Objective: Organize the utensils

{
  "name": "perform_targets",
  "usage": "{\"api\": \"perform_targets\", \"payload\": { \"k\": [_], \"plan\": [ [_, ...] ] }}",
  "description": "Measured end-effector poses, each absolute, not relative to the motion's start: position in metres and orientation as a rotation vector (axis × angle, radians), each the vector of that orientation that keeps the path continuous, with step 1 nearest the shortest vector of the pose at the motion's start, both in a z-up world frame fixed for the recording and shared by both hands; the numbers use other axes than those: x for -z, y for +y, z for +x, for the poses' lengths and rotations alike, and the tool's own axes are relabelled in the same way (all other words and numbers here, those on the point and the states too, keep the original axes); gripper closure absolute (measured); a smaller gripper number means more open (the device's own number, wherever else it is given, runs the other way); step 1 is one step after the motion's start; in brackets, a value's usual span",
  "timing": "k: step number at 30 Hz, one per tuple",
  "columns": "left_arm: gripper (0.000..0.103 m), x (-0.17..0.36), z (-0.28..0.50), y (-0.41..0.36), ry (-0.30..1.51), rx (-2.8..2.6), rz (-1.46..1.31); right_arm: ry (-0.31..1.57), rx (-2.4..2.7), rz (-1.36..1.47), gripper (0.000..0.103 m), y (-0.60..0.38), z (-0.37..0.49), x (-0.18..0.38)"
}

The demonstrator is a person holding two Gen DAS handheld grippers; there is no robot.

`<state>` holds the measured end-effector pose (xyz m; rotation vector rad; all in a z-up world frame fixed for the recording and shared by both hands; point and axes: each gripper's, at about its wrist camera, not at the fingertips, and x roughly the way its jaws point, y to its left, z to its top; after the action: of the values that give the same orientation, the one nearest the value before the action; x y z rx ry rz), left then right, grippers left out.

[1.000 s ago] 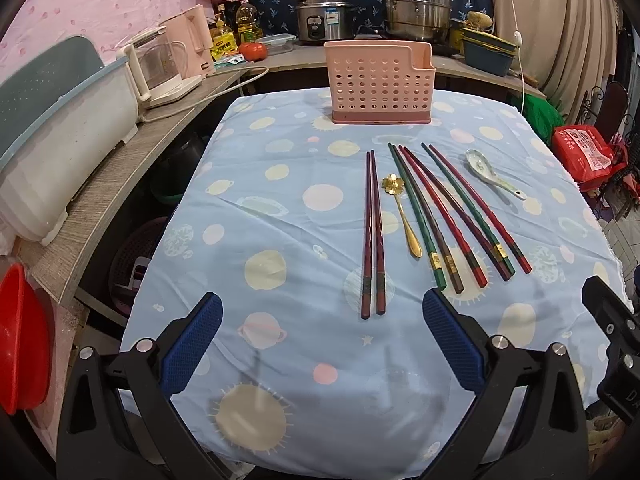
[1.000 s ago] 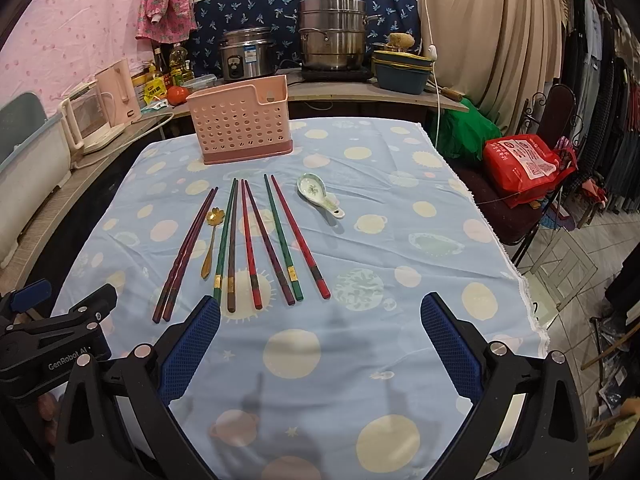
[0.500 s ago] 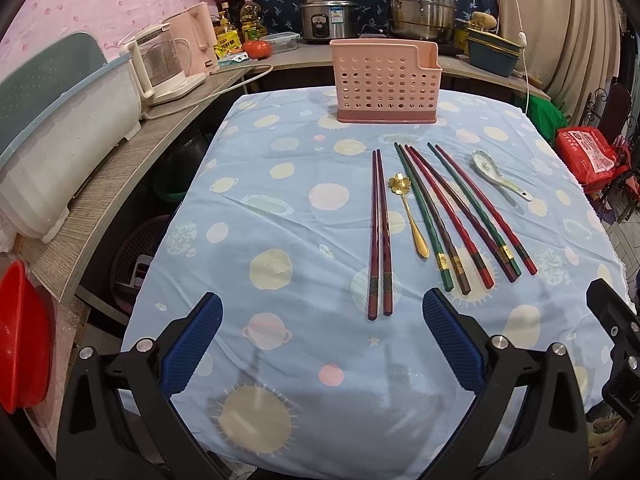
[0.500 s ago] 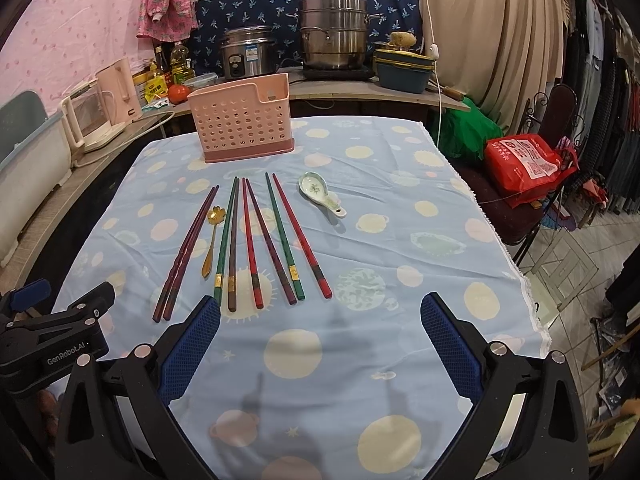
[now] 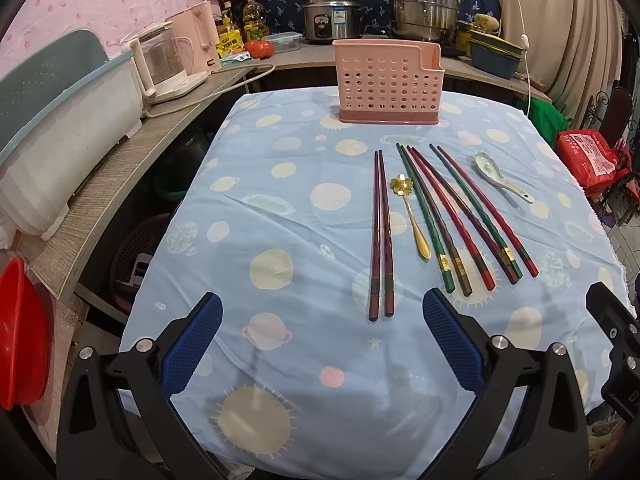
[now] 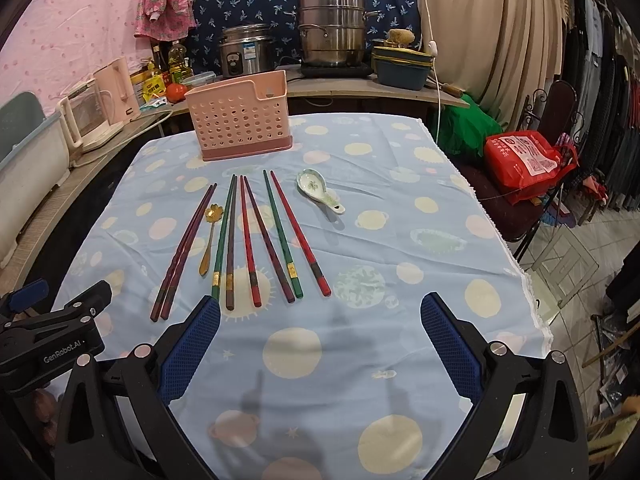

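A table draped in a blue cloth (image 5: 280, 216) with pale planet dots fills both views. Both grippers hover low over its near edge, empty. The left gripper (image 5: 322, 340) has its blue-padded fingers (image 5: 192, 344) spread wide, and the right gripper (image 6: 320, 340) is spread just as wide. Utensils lie in a row mid-table, handles toward the cameras: a dark red chopstick pair (image 5: 381, 236) at the left, then a gold spoon (image 5: 412, 216), then six loose chopsticks (image 5: 460, 216) in green, brown and red, fanned slightly apart. A white ceramic spoon (image 5: 498, 176) lies at the right end. A pink perforated holder (image 5: 390, 80) stands upright beyond them at the far edge.
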<state>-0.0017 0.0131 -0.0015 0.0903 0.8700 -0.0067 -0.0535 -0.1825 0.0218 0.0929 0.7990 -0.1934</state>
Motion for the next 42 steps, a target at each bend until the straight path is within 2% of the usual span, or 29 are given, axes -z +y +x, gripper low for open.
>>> {"api": "perform_targets", "payload": {
  "k": [42],
  "plan": [
    [0.007,0.0061,-0.0011,0.011,0.895,0.023,0.102,0.801,0.193,0.094,0.007,-0.1836,-0.0534,-0.0233]
  ]
}}
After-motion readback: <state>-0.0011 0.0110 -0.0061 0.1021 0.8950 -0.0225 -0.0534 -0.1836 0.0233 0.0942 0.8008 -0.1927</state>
